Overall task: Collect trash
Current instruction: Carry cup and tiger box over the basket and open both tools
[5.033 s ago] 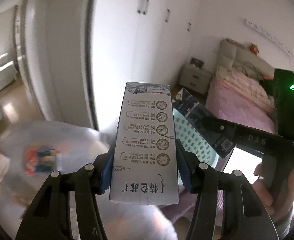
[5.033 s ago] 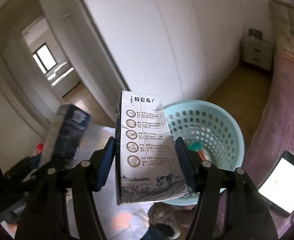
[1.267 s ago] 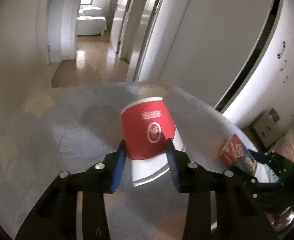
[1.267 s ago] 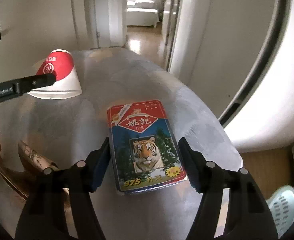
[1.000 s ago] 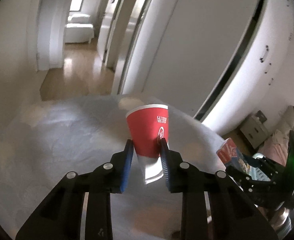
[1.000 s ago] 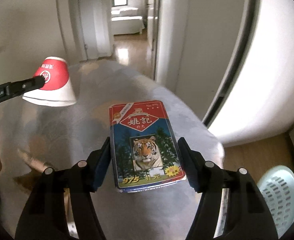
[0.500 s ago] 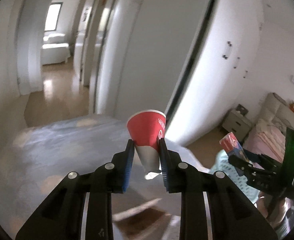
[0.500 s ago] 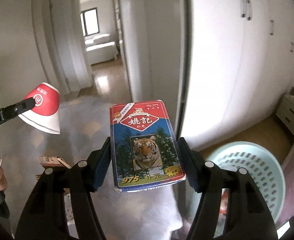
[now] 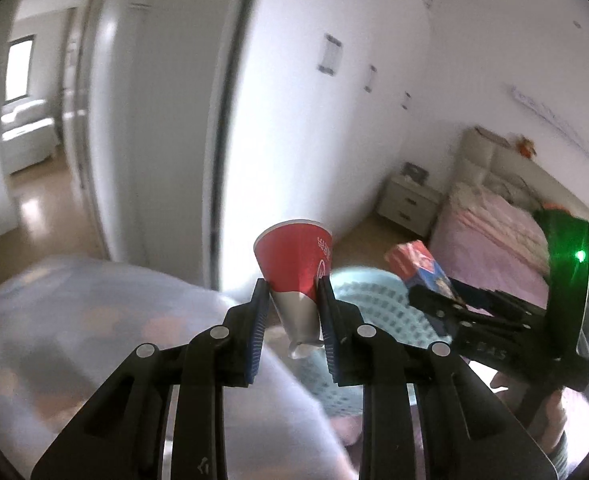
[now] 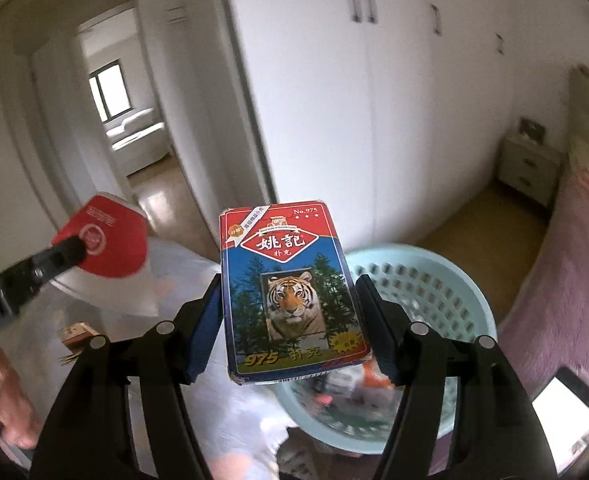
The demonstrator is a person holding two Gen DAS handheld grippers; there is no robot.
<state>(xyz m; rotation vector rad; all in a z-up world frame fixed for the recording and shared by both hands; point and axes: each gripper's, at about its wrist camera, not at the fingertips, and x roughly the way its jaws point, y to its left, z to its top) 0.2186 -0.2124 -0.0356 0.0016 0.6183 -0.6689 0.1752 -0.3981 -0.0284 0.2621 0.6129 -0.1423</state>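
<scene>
Above the basket (image 10: 470, 280) rim, right gripper (image 10: 290, 312) fingers clamp the card box (image 10: 290, 296). Left gripper (image 9: 292, 312), short of the basket, pinches the cup (image 9: 294, 264) narrowly (mouth outward). Best centre each over the opening before releasing; desk (image 9: 94, 320) edge lies beside it.

Each claw (image 9: 290, 300) (image 10: 288, 312) has black angular plastic arms with round silver screws and ribbed blue pads (image 9: 256, 336). The right claw's (image 9: 426, 292) body carries a glowing green light (image 9: 580, 256).
</scene>
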